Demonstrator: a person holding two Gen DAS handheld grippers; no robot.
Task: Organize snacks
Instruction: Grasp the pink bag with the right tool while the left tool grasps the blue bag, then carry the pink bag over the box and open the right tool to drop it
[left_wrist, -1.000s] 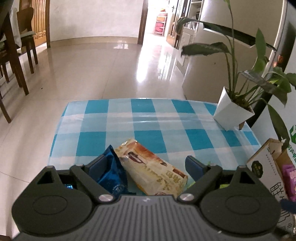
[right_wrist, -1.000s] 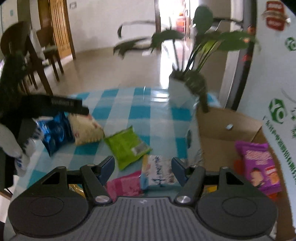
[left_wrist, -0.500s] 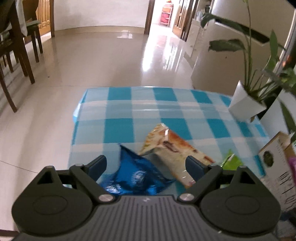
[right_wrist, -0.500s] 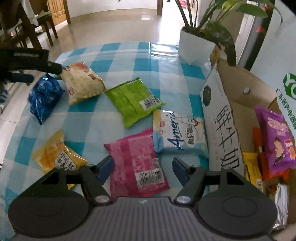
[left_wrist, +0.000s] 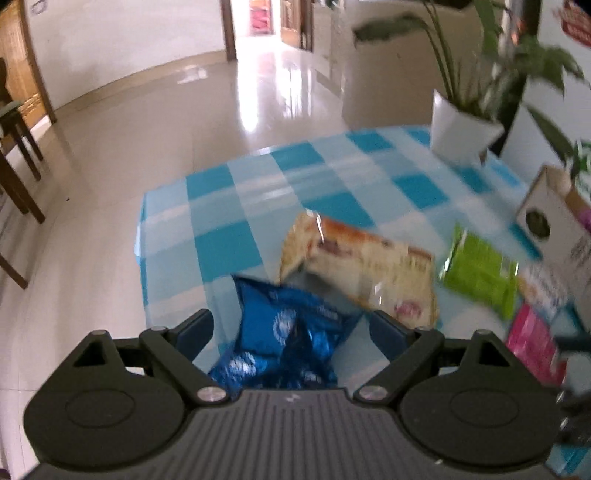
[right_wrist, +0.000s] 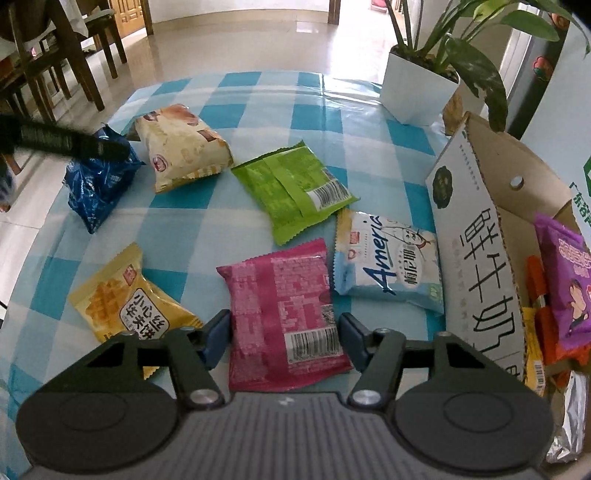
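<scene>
Right gripper (right_wrist: 283, 339) hangs over the pink pack (right_wrist: 282, 314), jaws closing, one on each side of it, pads not yet pressing. Left gripper (left_wrist: 291, 332) stands wide over the blue pack (left_wrist: 284, 332), which lies between its fingers untouched.

Count on the checked table (right_wrist: 258, 92): six loose packs.
- pink, one, nearest, barcode up, print too small to read
- yellow pack (right_wrist: 129, 299), one, to its left, Chinese writing on a white label
- white-blue pack (right_wrist: 388, 258), one, just right of pink, reads "Ameri…"
- green pack (right_wrist: 295, 188), one, beyond those, barcode up
- cream pack (right_wrist: 181, 147), one, further left, small red round logo
- blue, one, at the left edge, beside the cream pack; writing unreadable

Box (right_wrist: 476, 236), one, open cardboard, at the right edge, large black Chinese characters on its white flap and a dark round emblem. Inside it: a purple pack (right_wrist: 565, 284) with a cartoon figure, plus orange, yellow and silver wrappers, number unclear.

Pot (right_wrist: 417, 88), one, white, with a leafy plant, at the far right corner beyond the box. Wooden chairs (right_wrist: 74, 48) stand on the tiled floor far left.
</scene>
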